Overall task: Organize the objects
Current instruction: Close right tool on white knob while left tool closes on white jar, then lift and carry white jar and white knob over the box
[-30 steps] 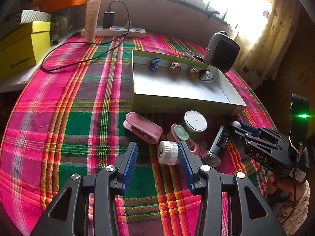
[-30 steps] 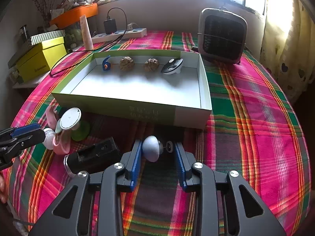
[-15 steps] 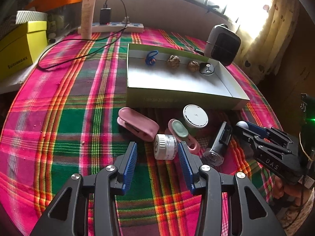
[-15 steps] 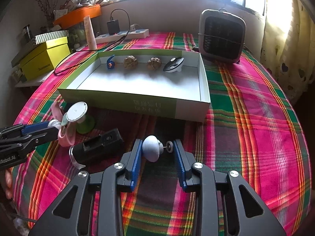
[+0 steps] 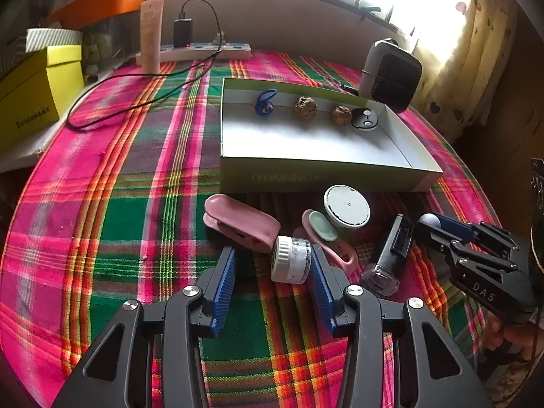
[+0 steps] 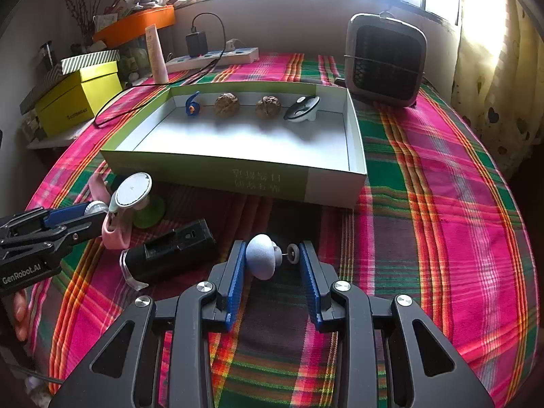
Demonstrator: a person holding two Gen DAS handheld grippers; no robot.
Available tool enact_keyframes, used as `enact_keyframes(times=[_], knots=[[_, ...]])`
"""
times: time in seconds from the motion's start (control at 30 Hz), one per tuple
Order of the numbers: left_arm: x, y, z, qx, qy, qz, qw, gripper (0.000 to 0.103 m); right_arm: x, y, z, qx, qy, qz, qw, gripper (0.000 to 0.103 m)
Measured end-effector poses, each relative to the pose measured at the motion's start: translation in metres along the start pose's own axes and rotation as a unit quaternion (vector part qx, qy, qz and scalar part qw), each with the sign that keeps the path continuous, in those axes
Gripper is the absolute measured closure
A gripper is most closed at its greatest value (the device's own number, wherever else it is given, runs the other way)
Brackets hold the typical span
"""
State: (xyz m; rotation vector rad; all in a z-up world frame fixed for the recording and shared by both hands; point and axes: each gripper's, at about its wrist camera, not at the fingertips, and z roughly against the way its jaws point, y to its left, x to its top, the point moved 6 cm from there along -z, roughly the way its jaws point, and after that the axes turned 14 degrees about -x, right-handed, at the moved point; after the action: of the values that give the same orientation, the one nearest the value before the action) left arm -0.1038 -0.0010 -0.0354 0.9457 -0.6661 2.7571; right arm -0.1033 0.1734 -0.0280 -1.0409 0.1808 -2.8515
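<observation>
My right gripper (image 6: 272, 265) is shut on a pale blue mushroom-shaped knob (image 6: 261, 260) with a small wheel on a pin, held above the cloth in front of the green tray (image 6: 234, 178). My left gripper (image 5: 273, 273) is open around a small white jar (image 5: 290, 259) lying on its side; the jar touches the right finger. The tray holds a blue clip (image 6: 192, 104), two walnuts (image 6: 227, 104) and a black-and-white disc (image 6: 302, 108). Loose in front: a pink case (image 5: 239, 225), a round white disc (image 5: 346, 205), a pink-and-green spoon shape (image 5: 323, 227), a black device (image 6: 170, 253).
A grey fan heater (image 6: 386, 59) stands behind the tray at right. A power strip (image 5: 204, 51) with charger and black cable (image 5: 112, 108) lies at the back. A yellow box (image 6: 76, 97) sits at the left edge. Plaid cloth covers the round table.
The right gripper has lifted the knob a little and backed off from the tray. The left gripper has moved forward so the white jar sits deeper between its fingers.
</observation>
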Motion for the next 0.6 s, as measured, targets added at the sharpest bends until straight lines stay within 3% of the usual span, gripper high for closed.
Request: enact_keyframes(times=[0.07,0.2,0.6], knots=[[0.0003,0.0,-0.0006,0.002,-0.001,0.0,1.0,0.062,0.0001,0.0,0.0,0.0,0.0,0.0,1.0,0.07],[0.0002,0.001,-0.0011,0.008,-0.002,-0.001,1.0,0.075,0.0002,0.0001,0.0002,0.0,0.0,0.0,1.0,0.07],[0.0,0.0036,-0.0005,0.01,-0.005,0.004,0.9999,0.085,-0.0004,0.0006,0.0006,0.0,0.0,0.0,1.0,0.07]])
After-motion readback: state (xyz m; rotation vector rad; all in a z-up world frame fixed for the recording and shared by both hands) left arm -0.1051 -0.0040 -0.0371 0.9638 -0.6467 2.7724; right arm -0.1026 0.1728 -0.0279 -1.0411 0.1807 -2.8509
